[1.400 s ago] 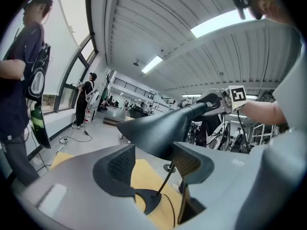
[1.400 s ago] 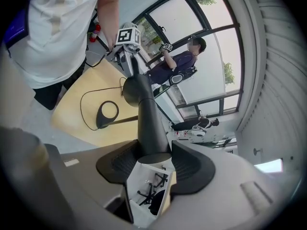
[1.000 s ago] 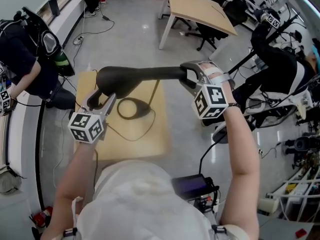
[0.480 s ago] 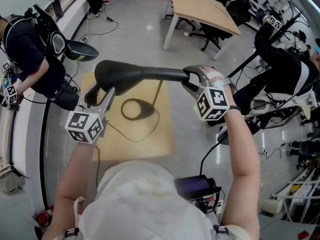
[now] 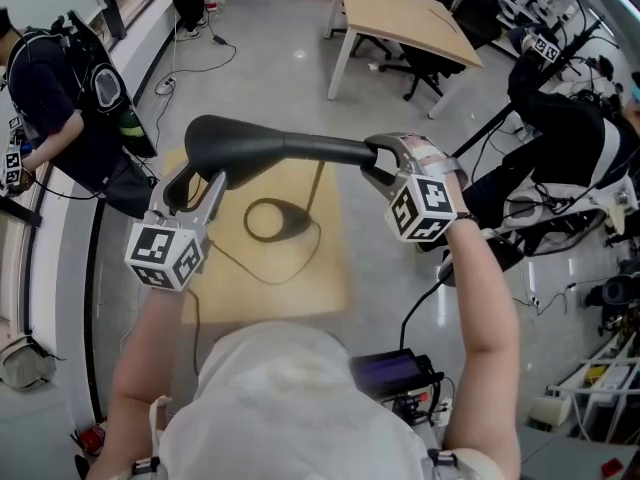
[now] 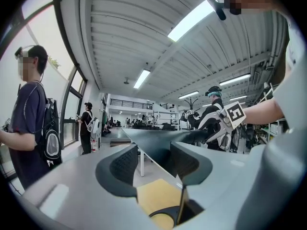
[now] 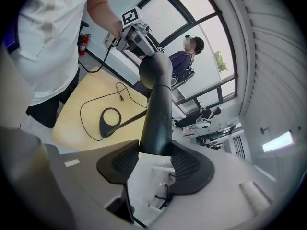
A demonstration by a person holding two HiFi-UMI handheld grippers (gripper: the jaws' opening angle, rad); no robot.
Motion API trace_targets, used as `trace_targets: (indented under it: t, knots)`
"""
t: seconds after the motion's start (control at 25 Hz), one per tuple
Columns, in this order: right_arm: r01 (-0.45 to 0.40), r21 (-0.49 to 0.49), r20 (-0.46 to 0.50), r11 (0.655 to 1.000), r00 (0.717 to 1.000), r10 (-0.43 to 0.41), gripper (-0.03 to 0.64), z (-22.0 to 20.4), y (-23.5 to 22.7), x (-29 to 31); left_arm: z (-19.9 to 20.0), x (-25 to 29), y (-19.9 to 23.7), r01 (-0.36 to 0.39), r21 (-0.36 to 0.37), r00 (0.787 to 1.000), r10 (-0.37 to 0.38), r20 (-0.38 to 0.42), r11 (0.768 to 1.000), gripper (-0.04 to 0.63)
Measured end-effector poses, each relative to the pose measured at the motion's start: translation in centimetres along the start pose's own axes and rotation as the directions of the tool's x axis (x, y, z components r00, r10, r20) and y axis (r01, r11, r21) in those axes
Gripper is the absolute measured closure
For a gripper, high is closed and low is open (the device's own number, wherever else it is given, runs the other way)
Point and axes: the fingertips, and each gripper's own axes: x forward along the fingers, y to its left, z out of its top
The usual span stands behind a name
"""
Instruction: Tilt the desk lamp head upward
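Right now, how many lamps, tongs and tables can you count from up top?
Desk lamp: 1
Tongs: 2 (left tongs, jaws just closing a bit with the lamp's head between them; right tongs, clamped on the lamp's arm)
Wooden tables: 2 (one under the lamp, one farther off)
Total: 5

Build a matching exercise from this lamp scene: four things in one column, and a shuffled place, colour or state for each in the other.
Things:
1. head
2. base
3. table
4. right gripper

Places, colours, states:
A. light wood
B. shut on the narrow end of the lamp
C. ring lying flat on the tabletop
D. black, up in the air

Pairs: 1-D; 2-C; 3-A; 4-B
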Motion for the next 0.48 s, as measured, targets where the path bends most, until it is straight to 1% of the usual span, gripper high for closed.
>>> trace_targets:
  t: [0.28,0.48]
  knots:
    - [0.017,0.06,0.028,0.998,0.999,-0.019,0.396,0.1,-0.1,0.7,1.7,0.3,0.2,0.006,0.059,1.0,-0.007,0.01,0.998,0.388]
    - [0.019,0.101,0.049,0.995,0.999,-0.024,0.396,-0.2,0.3,0.7,2.8,0.3,-0.4,0.015,0.08,1.0,-0.016,0.012,0.997,0.396]
